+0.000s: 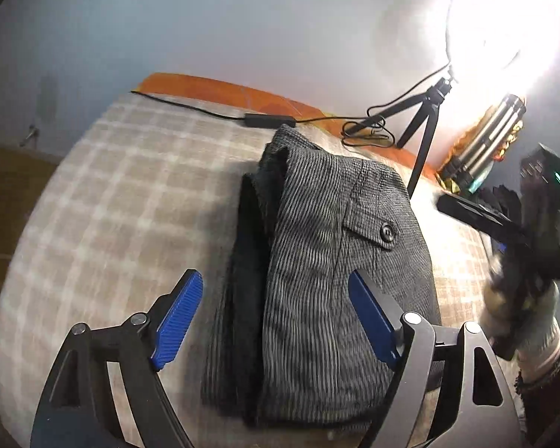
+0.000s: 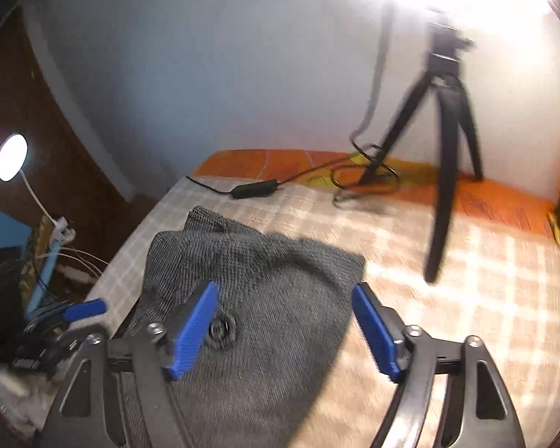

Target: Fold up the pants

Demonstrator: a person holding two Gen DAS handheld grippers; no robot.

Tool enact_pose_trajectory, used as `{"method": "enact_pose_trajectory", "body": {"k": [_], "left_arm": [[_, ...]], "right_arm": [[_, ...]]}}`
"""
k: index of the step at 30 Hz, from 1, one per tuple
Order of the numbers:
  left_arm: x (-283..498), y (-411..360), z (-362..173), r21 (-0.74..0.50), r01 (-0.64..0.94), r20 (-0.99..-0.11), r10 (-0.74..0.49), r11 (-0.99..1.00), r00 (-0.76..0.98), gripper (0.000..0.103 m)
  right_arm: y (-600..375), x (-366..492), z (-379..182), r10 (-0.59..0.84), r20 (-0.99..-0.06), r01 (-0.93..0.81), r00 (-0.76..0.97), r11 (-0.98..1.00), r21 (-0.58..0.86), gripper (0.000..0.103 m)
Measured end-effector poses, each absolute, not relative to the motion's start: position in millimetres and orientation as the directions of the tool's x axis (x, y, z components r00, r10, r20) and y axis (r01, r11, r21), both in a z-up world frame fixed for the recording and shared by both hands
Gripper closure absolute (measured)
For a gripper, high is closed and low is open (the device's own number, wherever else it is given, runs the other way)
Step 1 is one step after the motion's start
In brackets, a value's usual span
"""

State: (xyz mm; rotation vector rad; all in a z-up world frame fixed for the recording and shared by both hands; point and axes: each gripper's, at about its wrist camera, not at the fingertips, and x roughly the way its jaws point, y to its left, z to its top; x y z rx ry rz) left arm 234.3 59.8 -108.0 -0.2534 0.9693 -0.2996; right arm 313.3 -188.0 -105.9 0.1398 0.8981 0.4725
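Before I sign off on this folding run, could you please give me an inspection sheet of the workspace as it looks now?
Surface: checked beige cloth over an orange sheet.
Job's things: grey pants lie folded in a compact stack, buttoned pocket on top.
Clutter: metallic cylinders at the far right edge; nothing else on the cloth.
Grippers: left gripper open above the pants, nothing held; right gripper open, nothing held, its left pad over the button.
Cables: black cable with inline box, coiled by the tripod.
Surroundings: pale wall, glaring ring light, small lamp at the left.
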Motion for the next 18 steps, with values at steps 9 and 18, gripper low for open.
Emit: {"method": "enact_pose_trajectory", "body": {"k": [9, 18], "left_arm": [[295.3, 61.8, -145.7, -0.395, 0.172, -0.833, -0.431, 0.902, 0.348, 0.022], [314.8, 63.8, -150.2, -0.485, 0.185, -0.786, -0.519, 0.855, 0.337, 0.022]], "right_arm": [[-231.8, 289.7, -148.3, 0.633, -0.68, -0.273, 0.369, 0.774, 0.572, 0.02], [-221.0, 291.5, -176.8, 0.728, -0.612, -0.281, 0.309, 0.685, 0.673, 0.02]]}}
